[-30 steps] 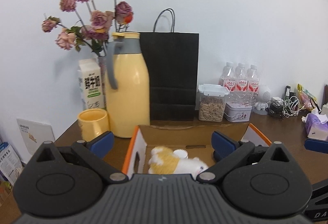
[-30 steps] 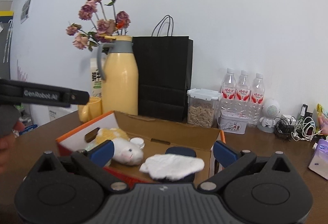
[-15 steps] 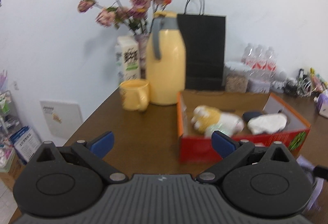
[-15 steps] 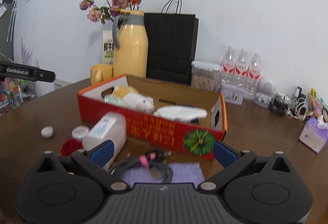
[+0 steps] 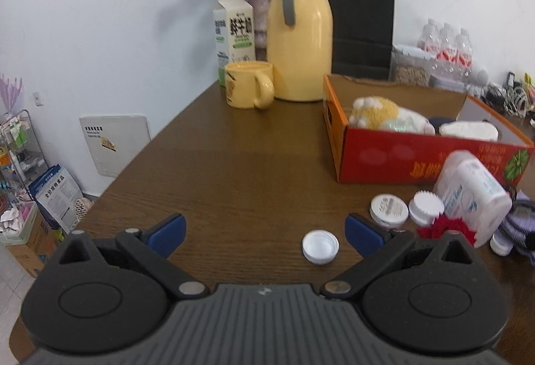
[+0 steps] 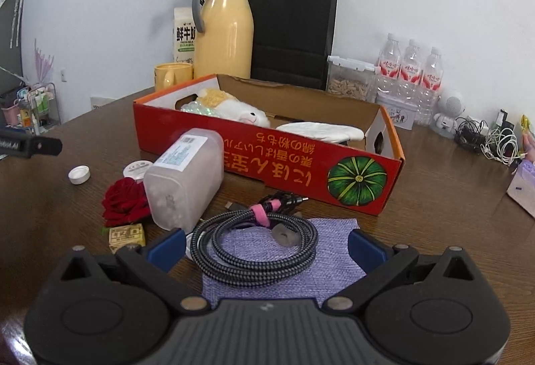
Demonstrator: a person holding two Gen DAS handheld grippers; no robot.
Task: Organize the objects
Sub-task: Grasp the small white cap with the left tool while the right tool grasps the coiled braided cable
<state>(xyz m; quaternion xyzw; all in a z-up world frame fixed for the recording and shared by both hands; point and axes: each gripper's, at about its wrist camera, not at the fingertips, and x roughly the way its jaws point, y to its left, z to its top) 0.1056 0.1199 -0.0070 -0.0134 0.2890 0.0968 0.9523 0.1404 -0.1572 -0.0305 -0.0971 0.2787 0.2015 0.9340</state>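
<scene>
Two claws, both spread wide w/ nothing between the pads. The right gripper (image 6: 265, 243) hangs low in its frame, right over the coiled cable (image 6: 254, 239), which lies on a purple cloth (image 6: 284, 259) at bottom centre. The cable is braided and floppy but bundled by a pink strap (image 6: 262, 213), so I'd guess the strap end or a pinch across both sides of the coil is the spot to take hold; grab a single loop and it'll prob sag and drag the cloth.

The left gripper (image 5: 264, 233) sits at the bottom of its view, with a small white cap (image 5: 320, 246) on the table (image 5: 234, 171) just inside its right finger. The cap is light, hard and low (likely to skid), so pinch across the rim.

Further out: the frosted plastic jar (image 6: 185, 177) lies on its side left of centre, touching a red rose (image 6: 125, 201), w/ a little tan box (image 6: 127, 236) below the rose. The jar looks smooth and bulky; it'd need the narrower faces. The rose is soft, crushes easy.

Behind all this, mid-frame, is the red cardboard box (image 6: 301, 161), already holding a plush toy (image 6: 234, 109) and a white mitt (image 6: 321, 131).
</scene>
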